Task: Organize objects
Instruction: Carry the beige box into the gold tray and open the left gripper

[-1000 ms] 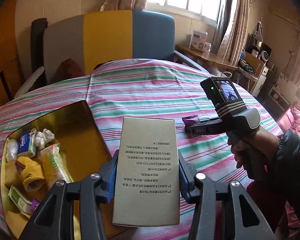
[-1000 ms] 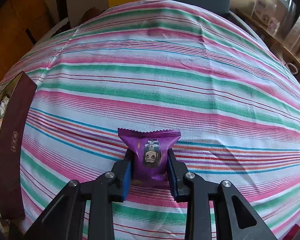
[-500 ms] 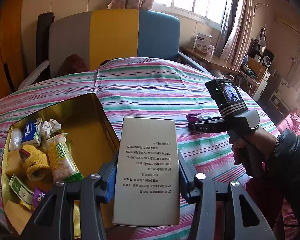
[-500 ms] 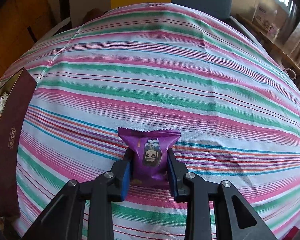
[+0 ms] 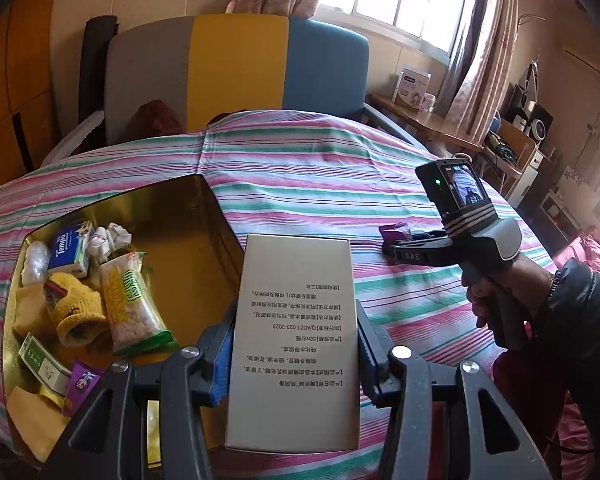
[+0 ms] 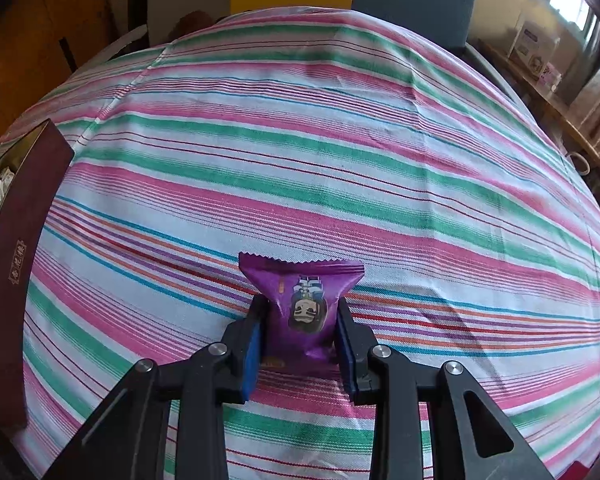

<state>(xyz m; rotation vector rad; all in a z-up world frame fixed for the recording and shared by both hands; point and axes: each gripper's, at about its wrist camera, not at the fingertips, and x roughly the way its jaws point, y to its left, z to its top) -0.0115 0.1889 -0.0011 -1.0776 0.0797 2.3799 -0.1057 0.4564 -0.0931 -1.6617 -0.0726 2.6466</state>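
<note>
My left gripper (image 5: 294,344) is shut on a tall beige carton (image 5: 296,332) with printed text, held just right of the open gold-lined box (image 5: 180,216) on the striped cloth. The box holds several small packs, among them a green snack pack (image 5: 132,300) and a blue tissue pack (image 5: 66,248). My right gripper (image 6: 300,336) is shut on a purple snack packet (image 6: 304,304) with a cartoon face, low over the cloth. In the left wrist view the right gripper (image 5: 396,242) holds that packet (image 5: 396,232) to the right of the carton.
The box's dark maroon outer wall (image 6: 16,264) stands at the left of the right wrist view. A grey, yellow and blue chair back (image 5: 236,68) stands behind the table. Shelves and clutter (image 5: 516,136) lie to the far right.
The left gripper with the carton has moved left towards the box, so more of the box interior shows. The right gripper has lifted the purple packet slightly; its grip is unchanged.
</note>
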